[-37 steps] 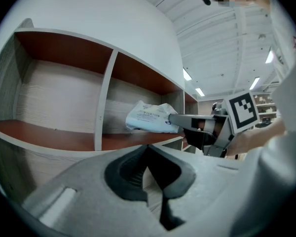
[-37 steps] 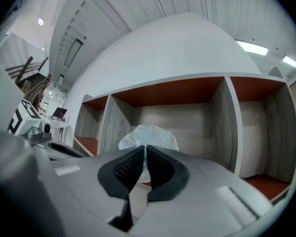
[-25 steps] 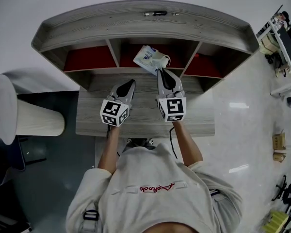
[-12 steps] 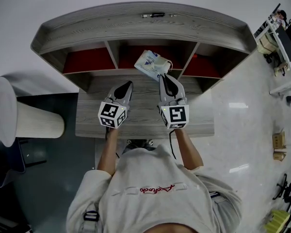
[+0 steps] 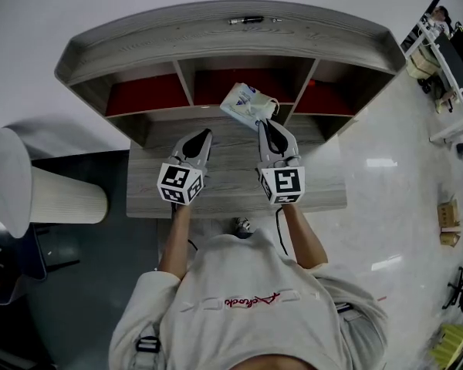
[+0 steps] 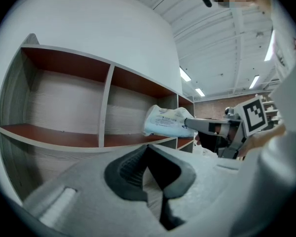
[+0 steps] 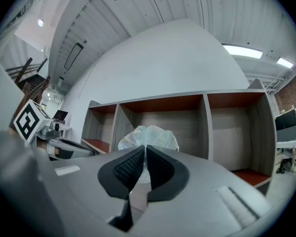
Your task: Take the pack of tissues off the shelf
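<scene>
Pack of tissues [image 5: 249, 103] edge-pinched between right gripper [image 5: 267, 123] fingers by the shelf [image 5: 216, 35]; left gripper [image 5: 207, 132] fingers together, empty

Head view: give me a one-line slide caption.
Right hand-held gripper clamps the pack of tissues at the shelf's middle opening; left hand-held gripper hovers shut nearby.

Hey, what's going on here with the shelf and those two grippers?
A person holds a two-jaw gripper in each hand at a grey wooden shelf with red-lined compartments. The right gripper is pinched shut on the edge of a white plastic pack of tissues, holding it at the mouth of the middle compartment. The left gripper is shut and empty, over the grey desktop.
</scene>
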A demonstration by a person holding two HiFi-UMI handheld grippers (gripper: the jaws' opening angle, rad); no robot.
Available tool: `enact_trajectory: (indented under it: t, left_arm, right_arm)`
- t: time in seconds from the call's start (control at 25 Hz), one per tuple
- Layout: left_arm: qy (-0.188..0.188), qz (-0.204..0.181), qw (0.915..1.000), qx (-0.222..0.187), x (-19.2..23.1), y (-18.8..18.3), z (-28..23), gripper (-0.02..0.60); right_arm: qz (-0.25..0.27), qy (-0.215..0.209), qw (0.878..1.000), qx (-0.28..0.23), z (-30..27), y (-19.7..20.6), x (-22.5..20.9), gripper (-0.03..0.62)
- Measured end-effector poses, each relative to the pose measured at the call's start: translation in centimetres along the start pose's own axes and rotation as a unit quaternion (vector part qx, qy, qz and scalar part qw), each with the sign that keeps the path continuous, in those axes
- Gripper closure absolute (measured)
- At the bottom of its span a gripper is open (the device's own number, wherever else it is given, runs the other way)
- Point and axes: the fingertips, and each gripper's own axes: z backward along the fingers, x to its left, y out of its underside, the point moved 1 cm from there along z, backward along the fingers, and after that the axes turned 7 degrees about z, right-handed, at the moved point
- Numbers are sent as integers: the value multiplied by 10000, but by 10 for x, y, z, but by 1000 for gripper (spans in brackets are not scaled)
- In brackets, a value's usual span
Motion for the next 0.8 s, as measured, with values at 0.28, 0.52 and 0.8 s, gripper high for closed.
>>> enact_trajectory:
  t: [0.28, 0.52, 0.8]
  left_arm:
    - [67, 92, 9999, -48, 7, 5, 40, 583]
    - [117, 132, 9998, -34, 4, 14, 77, 583]
    - [183, 122, 9997, -60, -10, 21, 115, 583]
  right_arm:
    - [79, 99, 9998, 123, 17, -2, 30, 582]
    - [109, 201, 9995, 223, 43, -1, 54, 582]
    - [145, 317, 9988, 334, 80, 0, 79, 582]
